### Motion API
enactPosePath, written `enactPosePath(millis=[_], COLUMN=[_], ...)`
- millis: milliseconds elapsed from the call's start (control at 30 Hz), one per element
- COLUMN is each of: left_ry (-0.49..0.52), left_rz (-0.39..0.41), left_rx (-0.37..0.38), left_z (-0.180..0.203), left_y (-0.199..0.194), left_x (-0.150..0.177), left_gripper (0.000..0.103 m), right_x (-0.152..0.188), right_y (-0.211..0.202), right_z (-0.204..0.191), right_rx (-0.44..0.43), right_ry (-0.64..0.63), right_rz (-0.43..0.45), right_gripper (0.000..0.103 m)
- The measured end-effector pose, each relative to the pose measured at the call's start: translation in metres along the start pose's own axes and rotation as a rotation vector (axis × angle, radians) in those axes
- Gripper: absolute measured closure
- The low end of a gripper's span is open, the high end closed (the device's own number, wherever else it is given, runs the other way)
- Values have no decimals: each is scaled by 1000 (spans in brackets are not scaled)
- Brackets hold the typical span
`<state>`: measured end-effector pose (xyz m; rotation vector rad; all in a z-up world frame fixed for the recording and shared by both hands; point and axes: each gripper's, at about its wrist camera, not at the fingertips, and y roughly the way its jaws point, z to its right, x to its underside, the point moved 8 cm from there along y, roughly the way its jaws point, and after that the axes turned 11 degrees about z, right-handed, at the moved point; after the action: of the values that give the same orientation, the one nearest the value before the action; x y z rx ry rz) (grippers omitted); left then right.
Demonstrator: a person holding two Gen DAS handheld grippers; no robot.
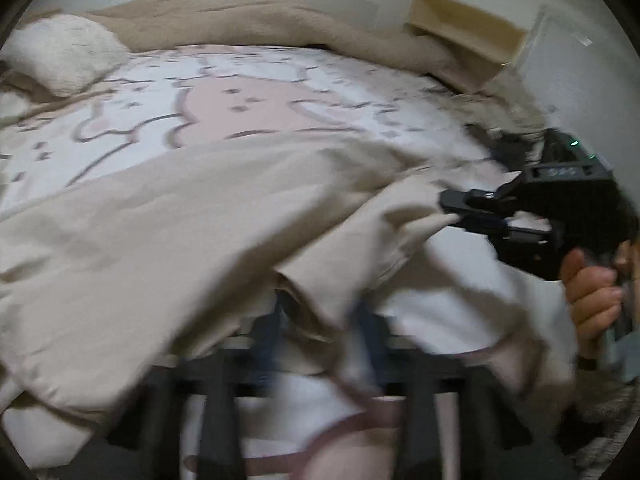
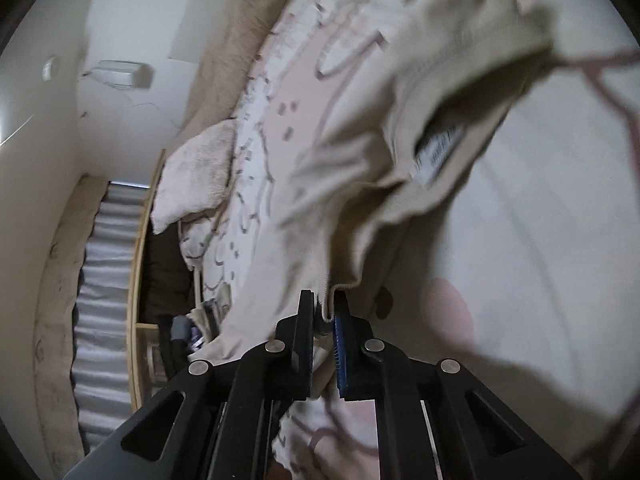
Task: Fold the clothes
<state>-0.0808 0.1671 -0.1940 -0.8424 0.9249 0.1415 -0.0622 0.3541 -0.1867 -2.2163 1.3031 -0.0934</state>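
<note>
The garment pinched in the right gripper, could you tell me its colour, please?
Plain beige garment, with a white label inside; clearest in the right wrist view, clamped by the right gripper.

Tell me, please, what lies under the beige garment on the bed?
Under the beige garment lies the pink-and-white patterned bedsheet, visible around it. Whatever sits directly beneath the cloth is covered and cannot be seen.

The left wrist view is taken low over the bed [image 1: 248,92], aimed across it toward the wall, with the right tool [image 1: 450,210] seen at right. The right wrist view is rolled sideways, close above the beige garment [image 2: 360,184]. Bed and garment are shared.
</note>
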Motion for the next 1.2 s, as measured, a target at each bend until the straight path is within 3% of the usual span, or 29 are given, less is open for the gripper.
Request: enactPosePath(millis=[200,300,433,467,500,533,567,600,633,733,833,933,1033,1100,1200], left_ry=[60,127,209,227,240,246,254,266,276,260,209,168,105,92,128], left_rz=[-42,-100,-133,-130,-126,-121,-114,-108,-107,-137,-162,-173,-158,-138,-92], left_rx=[306,438,466,441,418,397,368,329,293,242,226,181,158,135,92], left_z=[89,133,156,157,158,157,153,148,143,124,103,84,67,57,49], left_y=[-45,-66,-67,-63,-58,-52,-45,-37,-28,-10,-7,-9,-22,-28,-36], left_x=[3,22,33,33,32,31,30,31,33,43,53,58,52,38,4], left_gripper=[93,93,90,82,76,63,51,48,46,46,46,46,46,46,46], right_x=[-12,-14,-22,-22,-20,-17,-11,-3,7,33,52,61,53,50,41], right_y=[-83,-126,-179,-187,-188,-189,-186,-180,-169,-133,-96,-53,-32,-21,-39], right_z=[-3,10,67,82,88,94,96,94,87,68,56,63,64,58,54], right_rx=[39,119,322,352,328,302,247,212,175,87,57,100,129,140,101], right_ry=[-147,-215,-244,-222,-182,-142,-100,-74,-74,-104,-175,-181,-201,-230,-184], right_rz=[70,132,242,265,271,277,266,252,225,139,57,-2,49,50,70], right_gripper=[93,94,93,93,93,92,79,42,27,25,26,38,50,100,100])
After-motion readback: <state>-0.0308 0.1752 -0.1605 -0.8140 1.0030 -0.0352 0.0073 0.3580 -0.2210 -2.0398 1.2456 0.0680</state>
